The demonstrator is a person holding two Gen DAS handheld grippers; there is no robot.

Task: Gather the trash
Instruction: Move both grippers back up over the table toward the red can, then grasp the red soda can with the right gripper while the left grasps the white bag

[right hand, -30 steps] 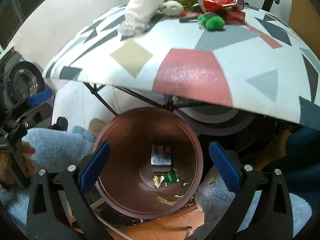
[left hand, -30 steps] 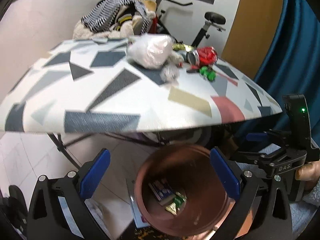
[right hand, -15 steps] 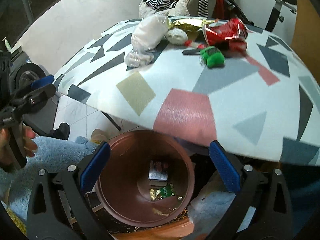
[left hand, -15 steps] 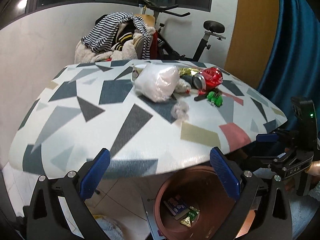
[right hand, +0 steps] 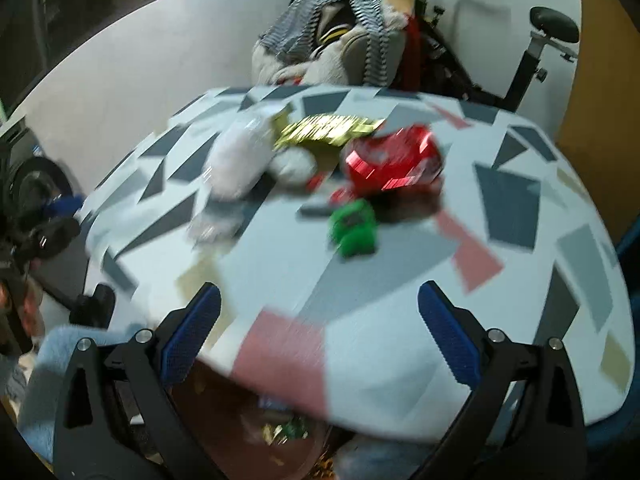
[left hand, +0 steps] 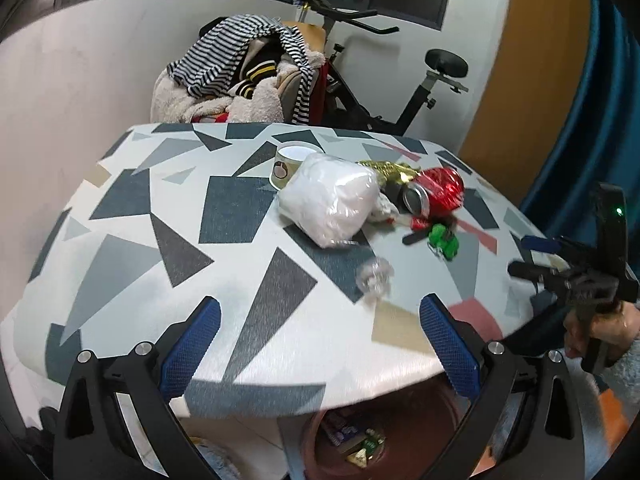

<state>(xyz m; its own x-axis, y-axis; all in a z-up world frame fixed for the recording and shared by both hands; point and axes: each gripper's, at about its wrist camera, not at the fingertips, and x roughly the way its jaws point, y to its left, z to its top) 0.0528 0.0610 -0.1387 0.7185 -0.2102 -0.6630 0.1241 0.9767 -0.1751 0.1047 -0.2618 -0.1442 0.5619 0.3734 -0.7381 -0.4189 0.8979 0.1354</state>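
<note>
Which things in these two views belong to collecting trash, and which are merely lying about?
Belonging to the job:
- crushed red drink can
- white plastic bag
- crumpled gold foil wrapper
- small clear plastic wad
- brown round bin under the table edge
- open left gripper and right gripper

Just lying about:
- black exercise bike
- striped clothes heap

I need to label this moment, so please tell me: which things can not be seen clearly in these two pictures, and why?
- Trash bin, left wrist view: the table edge hides most of it, so its contents are only partly visible.
- Right wrist view: motion blur smears the crushed red can, gold wrapper and green object; what the green object is stays unclear.
- Clear crumpled wrapper, left wrist view: too blurred to identify.
</note>
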